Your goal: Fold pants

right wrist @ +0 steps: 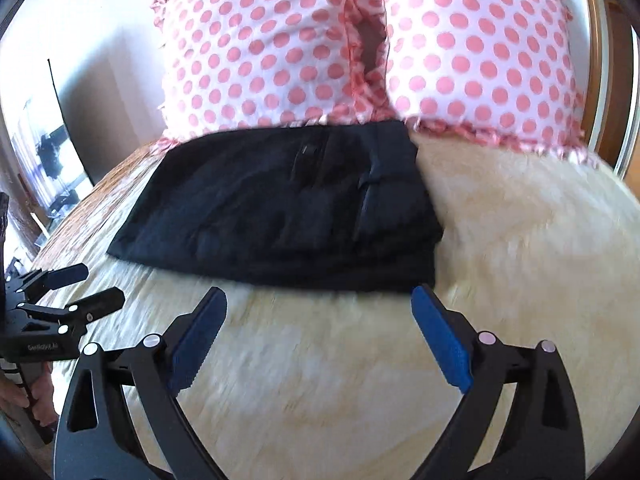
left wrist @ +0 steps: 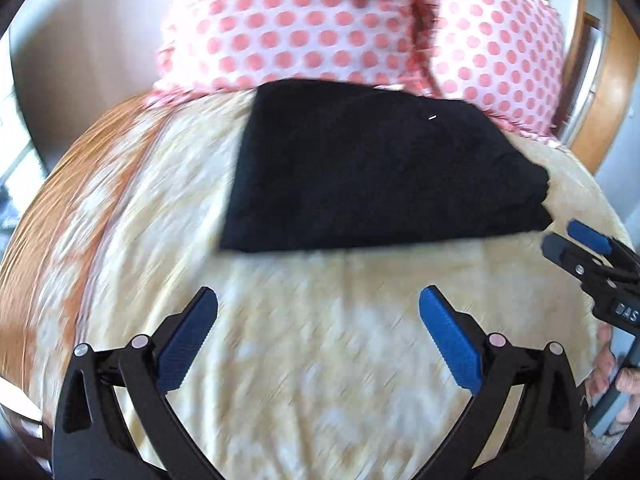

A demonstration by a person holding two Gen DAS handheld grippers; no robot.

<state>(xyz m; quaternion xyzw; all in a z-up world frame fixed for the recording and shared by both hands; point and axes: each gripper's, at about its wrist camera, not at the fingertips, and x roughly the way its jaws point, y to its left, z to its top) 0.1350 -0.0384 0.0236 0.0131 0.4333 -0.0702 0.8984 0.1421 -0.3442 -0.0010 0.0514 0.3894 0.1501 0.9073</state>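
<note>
The black pants (left wrist: 372, 168) lie folded into a compact, roughly rectangular bundle on the bed (left wrist: 304, 360), flat on its cream, patterned bedspread, with their far edge touching the base of two pink polka-dot pillows (left wrist: 320, 20) that stand propped up behind them. In the right wrist view the pants (right wrist: 280, 208) show stacked layers along their right side, where the folded edges sit one over another, and the two pillows (right wrist: 480, 52) meet just behind the pants' far right corner. On the near side of the pants, the left gripper (left wrist: 318, 300) hangs above bare bedspread with its blue-padded fingers spread wide and nothing between them, apart from the pants' near edge. The right gripper (right wrist: 318, 298) is likewise spread wide and empty, just in front of the pants' near edge, its right fingertip close to the pants' near right corner. From the left wrist view the right gripper (left wrist: 560, 236) appears just beside the pants' right end, and a hand (left wrist: 612, 376) grips its handle below. To the left of the pants the bedspread turns orange-brown toward the bed's edge. Both views are blurred.
</note>
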